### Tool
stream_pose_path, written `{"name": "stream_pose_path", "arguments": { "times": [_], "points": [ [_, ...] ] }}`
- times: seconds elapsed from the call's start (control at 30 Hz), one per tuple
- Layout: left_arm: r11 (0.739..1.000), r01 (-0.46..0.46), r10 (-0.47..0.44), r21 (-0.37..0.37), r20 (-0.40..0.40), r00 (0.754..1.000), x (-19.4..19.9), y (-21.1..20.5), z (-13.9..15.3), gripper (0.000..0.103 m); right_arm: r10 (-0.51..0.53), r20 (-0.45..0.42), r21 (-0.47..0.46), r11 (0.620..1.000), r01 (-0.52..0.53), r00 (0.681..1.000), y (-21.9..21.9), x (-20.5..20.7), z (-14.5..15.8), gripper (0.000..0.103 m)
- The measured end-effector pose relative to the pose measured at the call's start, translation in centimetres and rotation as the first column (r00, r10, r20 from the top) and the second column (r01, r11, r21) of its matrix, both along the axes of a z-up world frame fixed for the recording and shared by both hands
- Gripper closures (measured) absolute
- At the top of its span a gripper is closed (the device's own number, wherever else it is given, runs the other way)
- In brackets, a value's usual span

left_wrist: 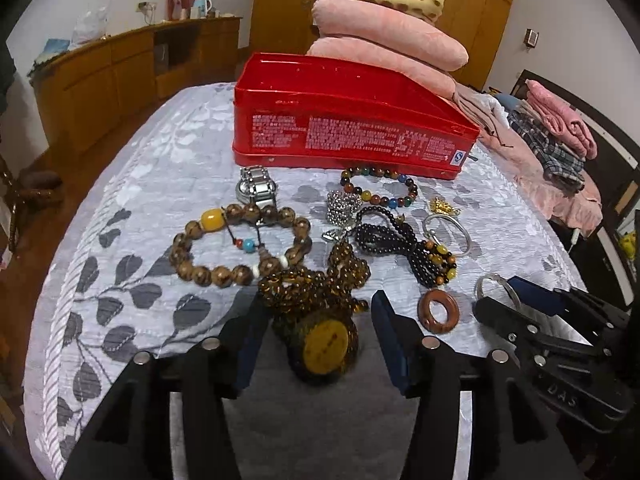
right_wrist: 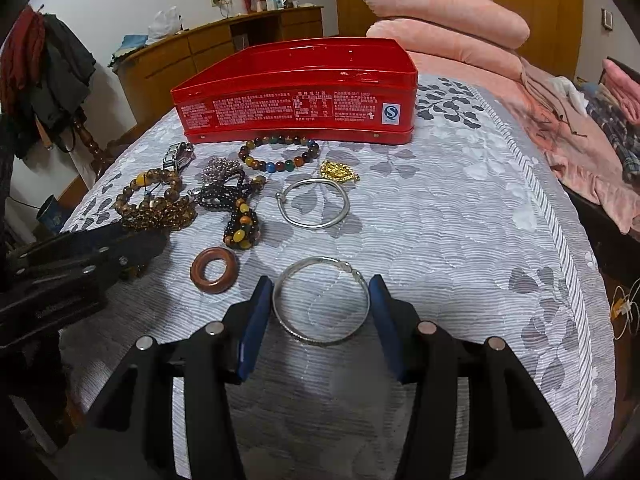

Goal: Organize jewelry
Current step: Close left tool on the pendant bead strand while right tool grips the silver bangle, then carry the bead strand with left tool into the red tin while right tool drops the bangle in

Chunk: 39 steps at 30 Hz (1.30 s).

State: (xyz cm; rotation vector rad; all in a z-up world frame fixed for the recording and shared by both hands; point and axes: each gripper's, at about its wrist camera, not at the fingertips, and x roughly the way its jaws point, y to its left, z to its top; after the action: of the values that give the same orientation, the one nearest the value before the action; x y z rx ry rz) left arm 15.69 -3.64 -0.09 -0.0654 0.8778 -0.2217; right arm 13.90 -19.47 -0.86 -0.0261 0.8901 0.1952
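In the left wrist view my left gripper stands open around a dark brown bead strand with a round yellow pendant. The strand lies on the bedspread between the blue pads and touches neither. In the right wrist view my right gripper is shut on a thin silver bangle, one pad against each side of the ring. The open red tin box stands behind the jewelry. In front of it lie a large wooden-bead bracelet, a multicolour bead bracelet, a steel watch and a black bead strand.
A brown wooden ring, a second silver bangle and a gold ornament lie on the grey leaf-patterned bedspread. Folded pink blankets are stacked behind the box. The bed's edge drops off at the right, beside piled clothes.
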Motion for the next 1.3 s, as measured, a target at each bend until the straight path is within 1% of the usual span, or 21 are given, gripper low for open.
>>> {"name": "stream_pose_path", "arguments": {
  "times": [0.03, 0.07, 0.1, 0.2, 0.27, 0.43, 0.5, 0.7, 0.8, 1.0, 1.1, 1.3],
  "points": [
    [1.000, -0.002, 0.002, 0.001, 0.006, 1.000, 0.1, -0.1, 0.0, 0.057, 0.000, 0.001, -0.003, 1.000, 0.000, 1.000, 0.0, 0.1, 0.0, 0.054],
    [1.000, 0.000, 0.000, -0.001, 0.006, 1.000, 0.2, -0.1, -0.1, 0.067, 0.000, 0.004, -0.007, 1.000, 0.000, 1.000, 0.1, 0.1, -0.1, 0.055],
    [1.000, 0.000, 0.000, -0.001, 0.009, 1.000, 0.2, -0.1, -0.1, 0.070, 0.001, 0.006, -0.010, 1.000, -0.001, 1.000, 0.1, 0.1, -0.1, 0.055],
    [0.999, 0.008, -0.007, -0.032, 0.021, 1.000, -0.1, 0.2, 0.0, 0.075, 0.002, 0.010, -0.014, 1.000, -0.001, 1.000, 0.2, 0.1, -0.1, 0.055],
    [0.997, 0.011, -0.009, -0.072, 0.028, 1.000, -0.5, 0.8, 0.2, 0.075, 0.002, 0.010, -0.014, 1.000, -0.001, 1.000, 0.2, 0.1, 0.0, 0.055],
    [0.994, 0.029, -0.022, -0.106, 0.066, 0.998, -1.6, 1.2, 1.5, 0.076, 0.005, 0.028, -0.011, 1.000, -0.005, 1.000, 0.3, -0.2, 0.8, 0.055],
    [0.994, 0.034, -0.025, -0.105, 0.086, 0.996, -1.9, 1.2, 2.1, 0.082, 0.007, 0.038, -0.009, 1.000, -0.007, 0.999, 0.3, -0.3, 1.3, 0.055],
    [0.992, 0.046, -0.032, -0.118, 0.117, 0.993, -2.0, 1.3, 3.4, 0.083, 0.009, 0.065, -0.012, 1.000, -0.008, 0.998, 0.3, -0.1, 2.8, 0.055],
    [0.988, 0.053, -0.036, -0.144, 0.119, 0.992, -2.1, 1.5, 3.5, 0.083, 0.011, 0.070, -0.012, 1.000, -0.010, 0.998, 0.3, -0.1, 3.0, 0.055],
    [0.985, 0.054, -0.025, -0.164, 0.170, 0.985, -2.1, 2.0, 5.1, 0.083, 0.013, 0.087, -0.006, 1.000, -0.013, 0.996, 0.3, 0.4, 3.8, 0.055],
    [0.986, 0.052, -0.019, -0.161, 0.202, 0.979, -1.4, 2.0, 6.1, 0.083, 0.013, 0.110, -0.005, 1.000, -0.013, 0.994, 0.1, 1.0, 4.8, 0.055],
    [0.986, 0.050, -0.012, -0.157, 0.232, 0.973, 1.2, 1.9, 7.6, 0.083, 0.010, 0.145, 0.012, 1.000, -0.011, 0.989, -0.3, 3.6, 6.7, 0.055]
  ]
}}
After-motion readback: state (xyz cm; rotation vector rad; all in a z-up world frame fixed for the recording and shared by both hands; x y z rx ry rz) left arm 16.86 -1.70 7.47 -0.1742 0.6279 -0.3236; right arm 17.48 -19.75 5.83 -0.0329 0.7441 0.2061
